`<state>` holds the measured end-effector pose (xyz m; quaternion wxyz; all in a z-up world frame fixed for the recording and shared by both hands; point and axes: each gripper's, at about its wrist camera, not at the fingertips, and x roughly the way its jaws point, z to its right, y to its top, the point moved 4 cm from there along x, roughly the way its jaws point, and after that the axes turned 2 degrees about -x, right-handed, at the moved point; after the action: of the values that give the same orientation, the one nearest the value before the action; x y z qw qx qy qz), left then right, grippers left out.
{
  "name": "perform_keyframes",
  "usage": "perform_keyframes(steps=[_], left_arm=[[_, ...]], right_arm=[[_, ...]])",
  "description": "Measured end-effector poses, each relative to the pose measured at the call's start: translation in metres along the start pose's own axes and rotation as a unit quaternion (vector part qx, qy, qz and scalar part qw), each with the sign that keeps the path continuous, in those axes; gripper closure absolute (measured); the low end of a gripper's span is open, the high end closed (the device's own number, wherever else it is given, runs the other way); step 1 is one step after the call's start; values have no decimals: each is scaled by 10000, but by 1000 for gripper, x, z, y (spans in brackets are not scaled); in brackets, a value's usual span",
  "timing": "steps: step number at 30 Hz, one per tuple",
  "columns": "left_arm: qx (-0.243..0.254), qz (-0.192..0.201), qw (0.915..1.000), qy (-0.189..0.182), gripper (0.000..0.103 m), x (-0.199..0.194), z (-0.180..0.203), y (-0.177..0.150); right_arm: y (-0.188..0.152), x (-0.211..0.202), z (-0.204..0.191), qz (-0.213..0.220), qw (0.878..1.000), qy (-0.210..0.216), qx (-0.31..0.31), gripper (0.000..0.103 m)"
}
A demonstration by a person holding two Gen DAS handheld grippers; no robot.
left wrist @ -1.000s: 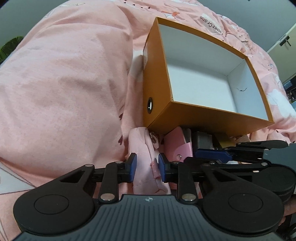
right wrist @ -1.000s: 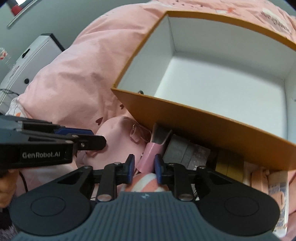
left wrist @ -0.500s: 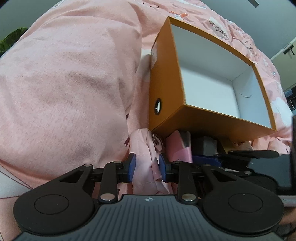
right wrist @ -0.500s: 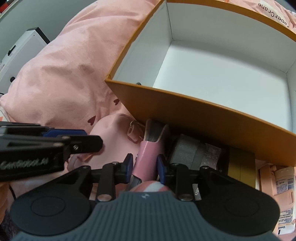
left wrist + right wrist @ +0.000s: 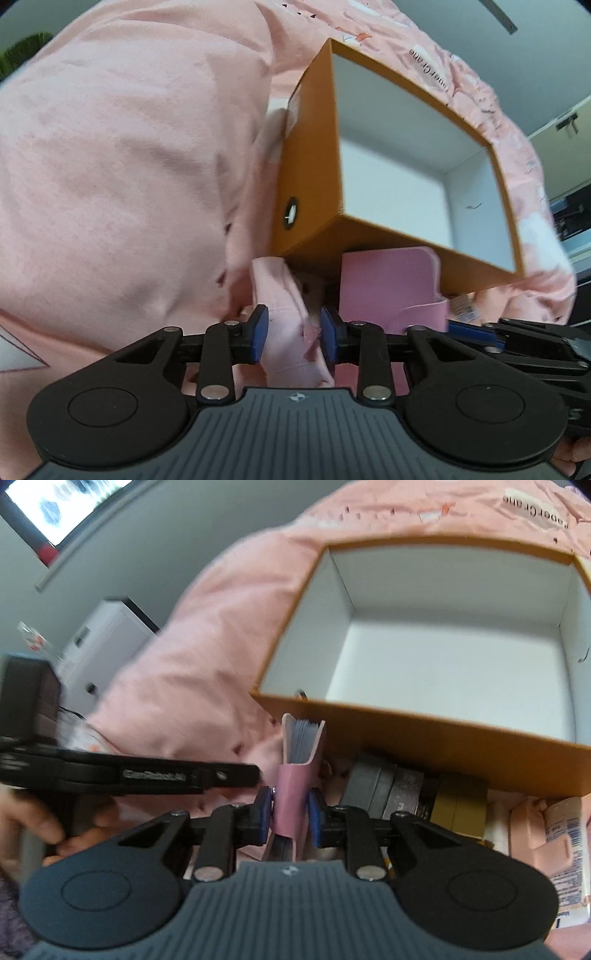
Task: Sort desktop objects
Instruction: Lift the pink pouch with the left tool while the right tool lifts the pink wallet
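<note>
Between blue pads point(image 5: 263, 808), smooth pink booklet point(image 5: 295, 794).

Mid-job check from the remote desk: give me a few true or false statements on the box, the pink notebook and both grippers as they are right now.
1. The orange box is empty inside. True.
2. The right gripper has the pink notebook between its pads. True; its jaws are closing on it.
3. The pink notebook already lies in the orange box. False: it is in front of the box, outside it.
4. The left gripper holds a roll of tape. False: only pink fabric sits between its jaws, which are opening.
5. Dark tape rolls lie beside the box's front wall. True.
</note>
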<state>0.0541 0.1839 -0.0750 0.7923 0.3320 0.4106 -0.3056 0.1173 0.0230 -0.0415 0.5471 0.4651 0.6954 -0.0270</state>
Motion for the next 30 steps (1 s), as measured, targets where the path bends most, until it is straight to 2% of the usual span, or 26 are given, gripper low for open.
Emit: perform_keyframes(steps=[6, 11, 12, 15, 17, 18, 22, 25, 27, 30], left_arm=[[-96, -71, 9999, 111, 67, 11, 6, 2], [-620, -144, 9977, -221, 67, 7, 0, 3], [-572, -102, 9982, -131, 67, 5, 1, 4], [-236, 90, 9980, 576, 67, 5, 6, 5], [-236, -22, 9985, 494, 67, 9, 8, 3], [-235, -27, 9984, 505, 67, 9, 9, 3], [33, 172, 9941, 1070, 67, 6, 11, 3], [-100, -36, 9964, 841, 63, 12, 9, 7], [-62, -128, 9966, 806, 55, 17, 9, 10], [-58, -385, 9957, 837, 55, 29, 9, 8]], right_arm=[[15, -47, -6, 587, 9977, 342, -4, 82], [21, -78, -6, 1055, 9941, 194, -143, 83], [23, -84, -4, 1159, 9930, 169, -153, 83], [32, -91, 7, 1349, 9908, 16, -121, 83], [40, -90, 18, 1418, 9897, -177, -95, 83], [42, -88, 23, 1415, 9896, -263, -78, 83], [39, -77, 37, 1221, 9922, -264, 24, 83], [36, -77, 42, 1128, 9934, -196, -1, 83], [36, -77, 42, 991, 9947, -208, -181, 83], [33, -79, 39, 735, 9956, -273, -506, 82]])
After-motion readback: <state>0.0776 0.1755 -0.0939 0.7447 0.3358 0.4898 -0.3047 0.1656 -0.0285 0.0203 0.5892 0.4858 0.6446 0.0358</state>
